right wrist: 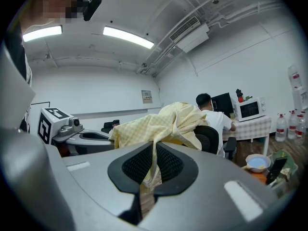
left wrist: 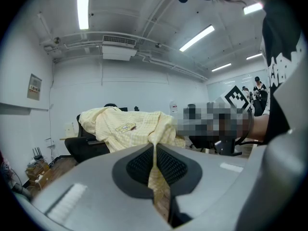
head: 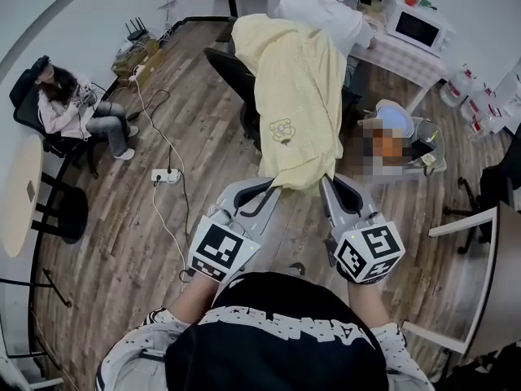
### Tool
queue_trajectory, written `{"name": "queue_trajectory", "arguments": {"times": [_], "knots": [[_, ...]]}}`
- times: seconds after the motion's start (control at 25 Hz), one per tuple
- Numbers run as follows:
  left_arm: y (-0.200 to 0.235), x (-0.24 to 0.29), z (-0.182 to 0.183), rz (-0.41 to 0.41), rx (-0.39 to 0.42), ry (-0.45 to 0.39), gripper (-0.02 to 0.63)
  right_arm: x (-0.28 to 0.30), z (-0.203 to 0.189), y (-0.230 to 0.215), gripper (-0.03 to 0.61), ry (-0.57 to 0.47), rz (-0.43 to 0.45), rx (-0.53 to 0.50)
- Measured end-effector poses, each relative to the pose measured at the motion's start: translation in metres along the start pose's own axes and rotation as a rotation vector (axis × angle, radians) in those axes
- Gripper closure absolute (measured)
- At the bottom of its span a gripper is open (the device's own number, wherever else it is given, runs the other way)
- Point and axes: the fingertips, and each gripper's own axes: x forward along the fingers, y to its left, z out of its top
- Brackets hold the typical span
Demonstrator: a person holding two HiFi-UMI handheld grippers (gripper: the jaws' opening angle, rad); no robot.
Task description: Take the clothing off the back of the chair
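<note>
The left gripper (head: 273, 187) and right gripper (head: 327, 182) each pinch the bottom edge of the shirt (head: 297, 96), which looks soft, light and floppy.

1. Bare wood floor (head: 203, 141) left of the black chair (head: 234, 73) was open for passage.
2. Power strip (head: 165, 175) lay on that floor, a snag low down.
3. Right side was crowded: low table (head: 429, 168) near the chair, seated person (head: 326, 13) just behind it.
</note>
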Motion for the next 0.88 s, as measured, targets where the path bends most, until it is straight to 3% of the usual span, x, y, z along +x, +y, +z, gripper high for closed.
{"name": "queue_trajectory", "arguments": {"times": [0.88], "knots": [[0.005, -0.034, -0.001, -0.05, -0.016, -0.009, 0.601, -0.007, -0.002, 0.039, 0.548, 0.023, -0.041, -0.001]]}}
